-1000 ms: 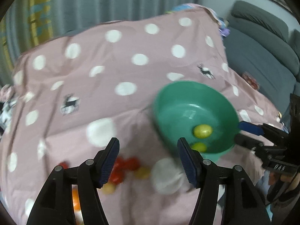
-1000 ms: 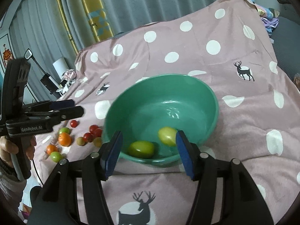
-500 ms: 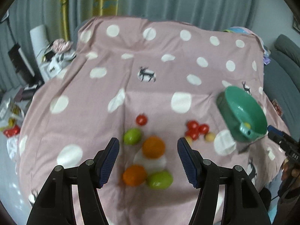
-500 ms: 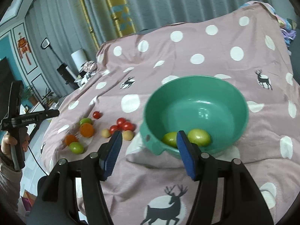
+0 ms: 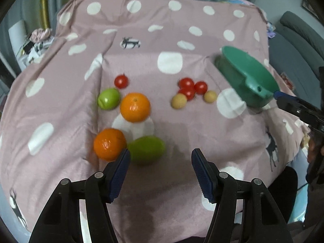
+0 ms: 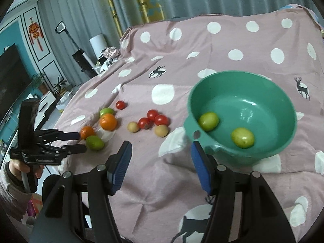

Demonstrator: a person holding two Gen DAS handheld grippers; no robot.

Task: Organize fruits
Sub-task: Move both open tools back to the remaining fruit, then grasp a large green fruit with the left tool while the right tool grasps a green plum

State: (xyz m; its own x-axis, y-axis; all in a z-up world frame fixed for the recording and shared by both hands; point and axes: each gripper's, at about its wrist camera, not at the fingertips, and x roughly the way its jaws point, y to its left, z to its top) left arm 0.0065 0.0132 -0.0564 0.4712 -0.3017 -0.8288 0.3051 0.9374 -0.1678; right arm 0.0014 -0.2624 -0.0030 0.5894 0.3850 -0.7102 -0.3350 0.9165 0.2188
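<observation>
On the pink dotted cloth lie two oranges (image 5: 135, 107) (image 5: 109, 144), a green apple (image 5: 108, 101), a long green fruit (image 5: 146, 149), several red tomatoes (image 5: 191, 88) and two small yellow fruits (image 5: 178, 100). My left gripper (image 5: 160, 172) hangs open just short of the long green fruit, nothing between its fingers. It also shows in the right wrist view as the left gripper (image 6: 82, 141), tips beside the green fruit (image 6: 94, 142). The green bowl (image 6: 263, 105) holds two yellow-green fruits (image 6: 208, 121) (image 6: 242, 137). My right gripper (image 6: 160, 162) is open and empty, its right finger near the bowl's handle tab.
The cloth (image 5: 182, 30) drapes over the table's edges on all sides. A grey sofa (image 5: 299, 46) stands to the right. Clutter (image 6: 109, 52) sits past the far left corner, and a TV (image 6: 10, 85) and curtains stand behind.
The left gripper swung away from the bowl to the fruit pile and dropped closer to it. The right gripper drew back and leftward, so the bowl now sits to its right.
</observation>
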